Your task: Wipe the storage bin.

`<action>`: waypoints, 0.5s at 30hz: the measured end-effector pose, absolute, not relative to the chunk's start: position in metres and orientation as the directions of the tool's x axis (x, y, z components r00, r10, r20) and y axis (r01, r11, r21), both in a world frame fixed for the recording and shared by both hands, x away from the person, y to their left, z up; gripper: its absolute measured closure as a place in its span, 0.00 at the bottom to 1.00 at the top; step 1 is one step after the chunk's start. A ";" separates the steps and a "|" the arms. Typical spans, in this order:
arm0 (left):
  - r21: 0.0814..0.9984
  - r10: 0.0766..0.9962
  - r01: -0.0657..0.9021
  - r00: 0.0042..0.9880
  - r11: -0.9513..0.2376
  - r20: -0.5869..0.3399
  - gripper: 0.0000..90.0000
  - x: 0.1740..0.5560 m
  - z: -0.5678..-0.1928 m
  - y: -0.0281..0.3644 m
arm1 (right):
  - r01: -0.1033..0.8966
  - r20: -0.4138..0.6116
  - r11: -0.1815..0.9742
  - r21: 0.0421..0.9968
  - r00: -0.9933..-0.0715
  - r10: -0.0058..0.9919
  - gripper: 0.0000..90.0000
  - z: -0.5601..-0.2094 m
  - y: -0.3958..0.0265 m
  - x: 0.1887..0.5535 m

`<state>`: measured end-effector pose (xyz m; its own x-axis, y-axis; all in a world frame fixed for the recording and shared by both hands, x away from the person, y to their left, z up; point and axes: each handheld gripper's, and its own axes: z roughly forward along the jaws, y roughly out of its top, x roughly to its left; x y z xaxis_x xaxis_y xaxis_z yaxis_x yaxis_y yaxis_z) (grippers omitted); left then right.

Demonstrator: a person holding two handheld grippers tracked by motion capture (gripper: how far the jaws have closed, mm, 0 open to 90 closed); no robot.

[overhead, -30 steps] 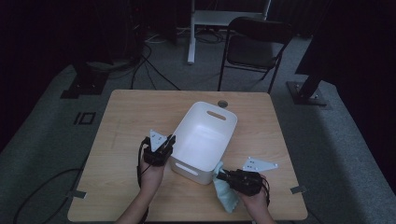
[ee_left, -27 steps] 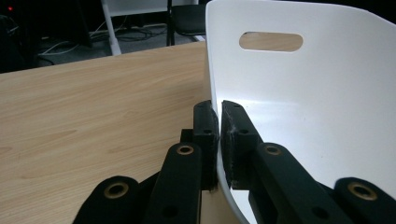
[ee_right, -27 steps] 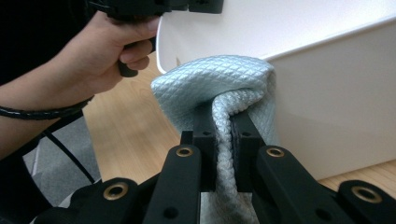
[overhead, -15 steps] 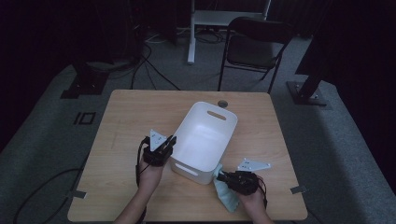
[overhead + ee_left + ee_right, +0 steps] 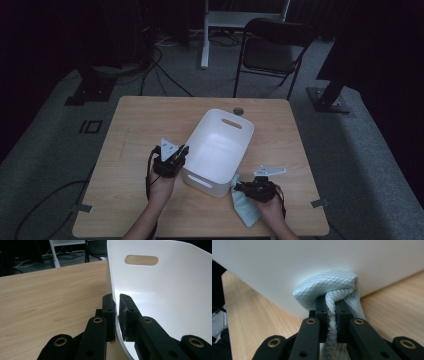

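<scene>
Lowered since the earlier frame, the right gripper (image 5: 239,189) pinches one pale blue waffle-weave cloth (image 5: 332,287) against the outer wall of the single white plastic tub (image 5: 220,145) on the tabletop (image 5: 135,120), its weave clear in the right gripper view, while the left gripper (image 5: 117,312) clamps the tub's rim between its fingers (image 5: 109,312).

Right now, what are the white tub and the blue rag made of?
The white tub looks like smooth, thin moulded plastic: its wall is even and faintly glossy, with a cut-out handle slot. The blue rag looks like soft woven cloth, perhaps microfibre: it shows a small diamond weave and bunches into folds where it is pinched.
</scene>
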<state>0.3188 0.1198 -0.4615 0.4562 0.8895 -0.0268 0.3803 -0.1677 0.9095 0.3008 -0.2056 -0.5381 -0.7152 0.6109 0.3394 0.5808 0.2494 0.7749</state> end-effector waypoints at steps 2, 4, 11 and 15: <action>0.910 0.892 0.381 0.451 -0.164 -0.029 0.93 0.319 -0.462 0.120 | 0.564 0.336 0.238 0.791 -0.724 0.602 0.93 -0.530 -0.208 0.301; 0.910 0.893 0.380 0.449 -0.165 -0.025 0.94 0.319 -0.462 0.120 | 0.526 0.313 0.224 0.821 -0.742 0.593 0.93 -0.519 -0.210 0.299; 0.909 0.880 0.369 0.475 -0.195 -0.004 0.94 0.320 -0.461 0.120 | 0.409 0.248 0.170 0.897 -0.783 0.571 0.93 -0.484 -0.217 0.300; 0.908 0.860 0.353 0.510 -0.227 0.017 0.93 0.321 -0.461 0.121 | 0.413 0.241 0.188 0.891 -0.781 0.576 0.93 -0.485 -0.217 0.305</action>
<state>0.3214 0.1211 -0.4607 0.5097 0.8602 0.0169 0.3530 -0.2271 0.9076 0.3053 -0.2166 -0.4848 -0.7814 0.5757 0.2409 0.4131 0.1878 0.8911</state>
